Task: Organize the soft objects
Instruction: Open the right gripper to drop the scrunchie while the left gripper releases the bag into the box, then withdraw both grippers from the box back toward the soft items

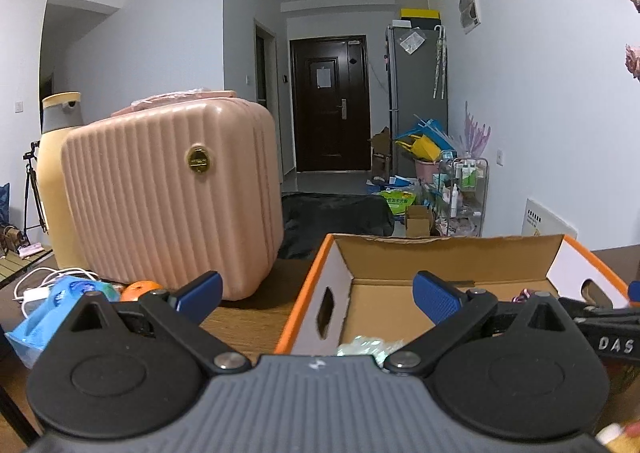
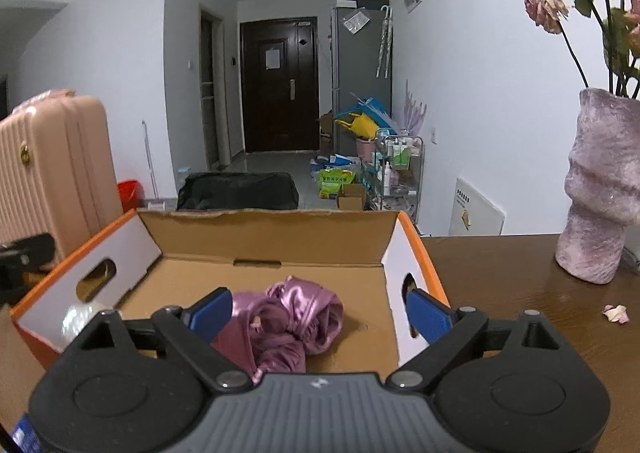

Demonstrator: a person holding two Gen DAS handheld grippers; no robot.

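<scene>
An open cardboard box with orange edges (image 2: pixel 272 237) stands on the brown table; it also shows in the left wrist view (image 1: pixel 440 249). A crumpled purple satin cloth (image 2: pixel 296 317) lies on the box floor. My right gripper (image 2: pixel 320 313) is open and empty, held just above and around the cloth without touching it. My left gripper (image 1: pixel 318 295) is open and empty over the box's left wall. A pale green crinkly soft thing (image 1: pixel 368 345) lies in the box's near corner below it. The right gripper shows at the right edge of the left view.
A pink ribbed case (image 1: pixel 172 193) stands left of the box, with a cream jug (image 1: pixel 56 157) behind. A blue packet (image 1: pixel 52 305), an orange (image 1: pixel 140 289) and a white cable (image 1: pixel 44 281) lie at its foot. A pink vase with dried roses (image 2: pixel 600 189) stands right.
</scene>
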